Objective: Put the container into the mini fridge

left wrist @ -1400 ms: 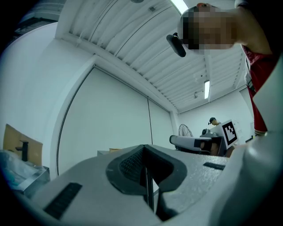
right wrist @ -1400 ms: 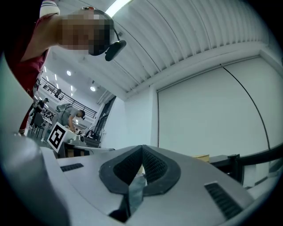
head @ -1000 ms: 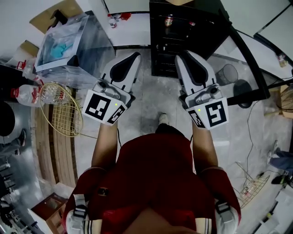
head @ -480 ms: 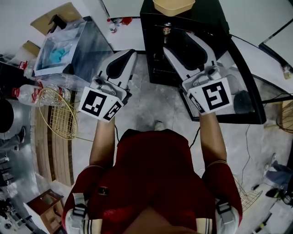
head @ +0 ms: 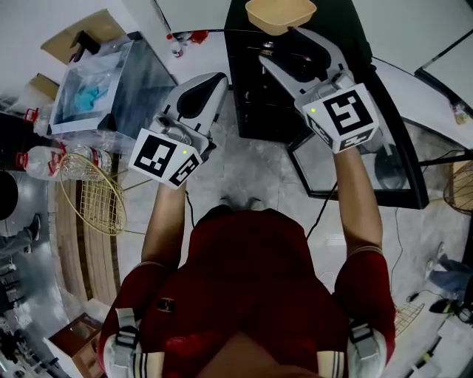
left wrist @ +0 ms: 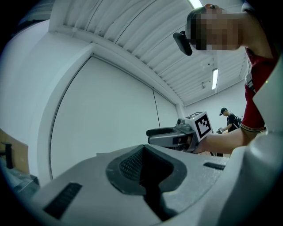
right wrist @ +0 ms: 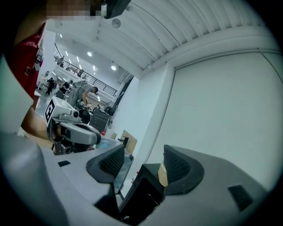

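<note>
A tan container [head: 281, 15] sits on top of the black mini fridge [head: 251, 96], whose glass door [head: 369, 170] hangs open to the right. My right gripper [head: 290, 49] is raised in front of the fridge's top, just below the container. Its jaws are opening, with nothing between them. In the right gripper view, the gripper [right wrist: 141, 164] frames the fridge [right wrist: 141, 194], and a sliver of the container [right wrist: 162, 174] shows beside the right-hand jaw. My left gripper [head: 213, 83] hangs left of the fridge, shut and empty. The left gripper view shows that gripper [left wrist: 143, 165] pointing at a bare wall.
A clear plastic bin [head: 103, 81] with something blue inside stands left of the fridge. Nearer me on the left lie a wire basket [head: 92, 196] and a plastic bottle [head: 44, 159]. Another wire basket [head: 406, 317] lies on the floor at lower right.
My right gripper has risen and gone forward toward the fridge's top, and its jaws have spread apart. The left gripper has barely moved and stays shut.
</note>
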{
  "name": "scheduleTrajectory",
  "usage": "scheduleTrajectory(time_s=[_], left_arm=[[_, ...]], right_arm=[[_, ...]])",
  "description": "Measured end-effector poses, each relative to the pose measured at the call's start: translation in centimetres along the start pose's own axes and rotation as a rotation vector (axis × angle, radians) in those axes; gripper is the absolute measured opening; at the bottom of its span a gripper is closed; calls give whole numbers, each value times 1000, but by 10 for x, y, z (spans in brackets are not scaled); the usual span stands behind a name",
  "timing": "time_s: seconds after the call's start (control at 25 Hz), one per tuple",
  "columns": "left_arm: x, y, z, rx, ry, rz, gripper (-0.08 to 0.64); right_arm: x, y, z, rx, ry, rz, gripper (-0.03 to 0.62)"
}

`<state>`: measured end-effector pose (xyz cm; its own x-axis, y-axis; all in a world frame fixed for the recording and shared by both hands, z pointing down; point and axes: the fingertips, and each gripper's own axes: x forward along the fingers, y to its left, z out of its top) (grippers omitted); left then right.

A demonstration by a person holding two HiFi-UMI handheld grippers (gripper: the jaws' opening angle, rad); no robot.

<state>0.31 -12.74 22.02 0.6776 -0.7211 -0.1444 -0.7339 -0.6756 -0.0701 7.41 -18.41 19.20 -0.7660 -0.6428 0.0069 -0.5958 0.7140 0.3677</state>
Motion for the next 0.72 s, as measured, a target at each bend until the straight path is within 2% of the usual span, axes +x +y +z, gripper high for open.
scheduleTrajectory(time_s=[0.32,0.72], left_arm=[[5,19,-7,-23,4,-56,6],[16,50,-9,-43,-4,-88,6]], right_arm=[[40,-15,-20,-74,172,29,262],[94,-41,-57,-157,411,70,251]])
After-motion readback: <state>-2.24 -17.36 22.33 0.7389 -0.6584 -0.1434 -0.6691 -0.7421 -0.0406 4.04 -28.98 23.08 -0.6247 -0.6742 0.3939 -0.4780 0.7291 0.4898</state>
